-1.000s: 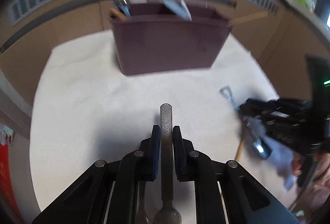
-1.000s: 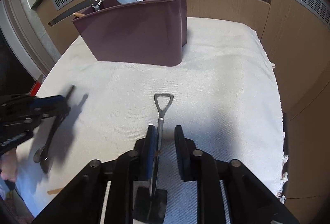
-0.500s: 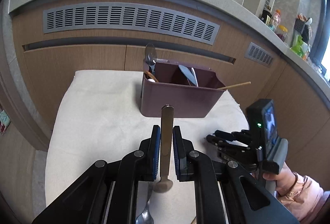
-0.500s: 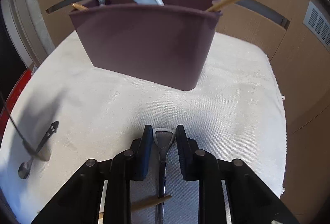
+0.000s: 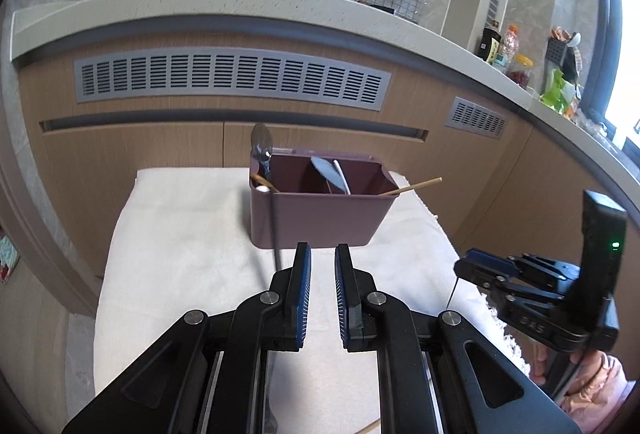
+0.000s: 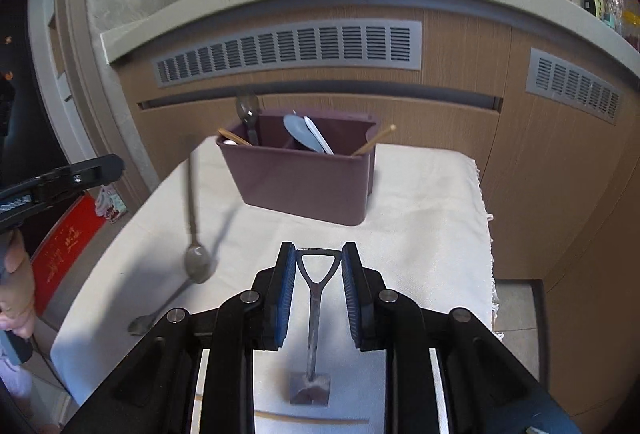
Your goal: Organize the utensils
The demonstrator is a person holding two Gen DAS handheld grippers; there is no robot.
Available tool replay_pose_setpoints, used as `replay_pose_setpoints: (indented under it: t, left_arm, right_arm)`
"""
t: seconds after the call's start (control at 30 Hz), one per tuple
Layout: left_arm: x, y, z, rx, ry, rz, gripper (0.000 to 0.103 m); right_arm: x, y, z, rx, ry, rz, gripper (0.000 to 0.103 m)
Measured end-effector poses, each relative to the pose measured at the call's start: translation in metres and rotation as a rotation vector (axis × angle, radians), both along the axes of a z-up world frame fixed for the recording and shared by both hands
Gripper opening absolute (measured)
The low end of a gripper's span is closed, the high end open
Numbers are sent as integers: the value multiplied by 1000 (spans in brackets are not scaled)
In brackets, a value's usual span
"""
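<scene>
Your left gripper point(image 5: 320, 254) hung at the lower middle of its view with its jaws apart and nothing between them; a spoon point(image 6: 196, 234) showed blurred at the left of the right wrist view, bowl downward above the cloth point(image 6: 420, 218), and in the left view its thin handle point(image 5: 275, 234) stood just left of the left jaw; whether it touched anything I cannot tell. Your right gripper point(image 6: 319, 254) sat at the lower middle of its view, jaws open and flanking the triangular loop of a small shovel-shaped utensil point(image 6: 314, 314); the pads lay close to the loop, but contact cannot be told; its blade end lay toward the bottom of the frame on the cloth. The maroon caddy point(image 5: 320, 218) stood at the centre of both views on the cloth-covered surface; it held a metal spoon point(image 5: 262, 146) upright in its left corner, a pale blue spoon point(image 5: 328, 174) in the middle and a wooden stick point(image 5: 416, 186) leaning out over its right rim. A second spoon point(image 6: 140, 324) lay on the cloth at the lower left of the right view; a wooden stick point(image 6: 312, 419) lay across the bottom edge below the shovel.
</scene>
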State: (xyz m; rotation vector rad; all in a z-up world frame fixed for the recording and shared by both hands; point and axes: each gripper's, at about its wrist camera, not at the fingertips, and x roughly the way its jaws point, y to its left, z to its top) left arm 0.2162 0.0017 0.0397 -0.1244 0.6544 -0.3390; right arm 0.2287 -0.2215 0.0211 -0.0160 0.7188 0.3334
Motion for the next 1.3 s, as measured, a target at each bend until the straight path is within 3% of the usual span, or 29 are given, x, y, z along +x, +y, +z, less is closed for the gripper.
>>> replay_pose_setpoints:
  t: [0.13, 0.27, 0.33, 0.4, 0.43, 0.67, 0.73, 0.87, 0.9, 0.97, 1.13, 1.3]
  left_arm:
    - [6, 2, -3, 25, 30, 25, 13]
    - [24, 9, -24, 50, 124, 61, 14]
    - [37, 15, -43, 42, 194, 82, 20]
    - [52, 21, -64, 42, 279, 112, 41]
    - [60, 23, -74, 38, 318, 129, 43]
    - [136, 25, -129, 50, 536, 188, 44]
    - [151, 18, -139, 86, 569, 190, 44]
    - [163, -3, -141, 202, 531, 191, 40]
    - [162, -10, -142, 234, 506, 178, 28]
    - [154, -19, -143, 286, 447, 160, 18]
    - [111, -12, -135, 193, 353, 136, 12]
    - [53, 1, -95, 117, 183, 129, 12]
  right_arm:
    - [-8, 4, 12, 18, -23, 8, 21]
    - [-9, 2, 18, 29, -34, 12, 21]
    - [-7, 4, 16, 26, -32, 14, 21]
    - [-6, 5, 15, 28, -25, 20, 21]
    - [-5, 5, 15, 29, -22, 23, 21]
    - [1, 6, 10, 27, -8, 29, 21]
    - [1, 7, 10, 25, -8, 30, 21]
    - [1, 8, 10, 20, -9, 37, 21]
    - [1, 8, 10, 21, -8, 38, 21]
    - [1, 8, 10, 22, -9, 37, 21]
    - [1, 6, 10, 33, -7, 34, 21]
    - [-3, 4, 15, 42, -14, 37, 21]
